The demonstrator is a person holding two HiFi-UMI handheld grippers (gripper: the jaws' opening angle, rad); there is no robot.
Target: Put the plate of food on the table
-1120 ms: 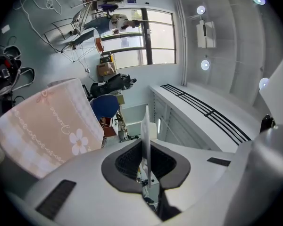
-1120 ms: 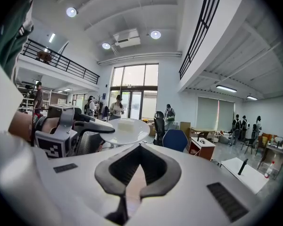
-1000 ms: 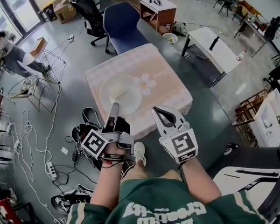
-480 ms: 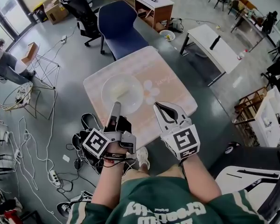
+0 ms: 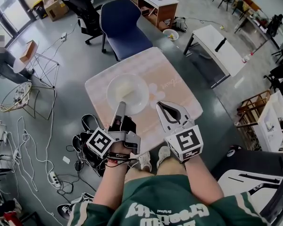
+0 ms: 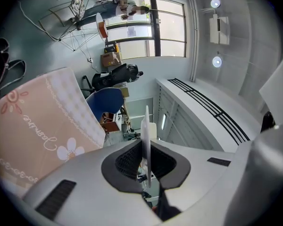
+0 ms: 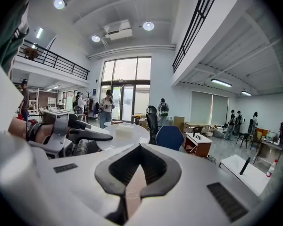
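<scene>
A white plate (image 5: 128, 94) with pale food on it lies over the left half of the pink-clothed table (image 5: 167, 79); I cannot tell whether it touches the cloth. My left gripper (image 5: 121, 109) is shut on the plate's near rim. In the left gripper view that rim shows as a thin white sliver (image 6: 146, 126) pinched between the jaws (image 6: 146, 147). My right gripper (image 5: 166, 108) hovers over the table's near edge to the right of the plate, shut with nothing in it. The right gripper view shows its jaws (image 7: 139, 149) closed, with the plate (image 7: 120, 132) to their left.
A blue chair (image 5: 124, 25) stands at the table's far side, and a black office chair (image 5: 82, 8) is behind it. A white table (image 5: 219, 48) stands at the right. Shoes and cables (image 5: 82, 135) lie on the floor left of my legs.
The left gripper has carried the plate slightly farther in over the table. The person's feet have stepped closer to the table's near edge. The right gripper has kept its place beside the plate.
</scene>
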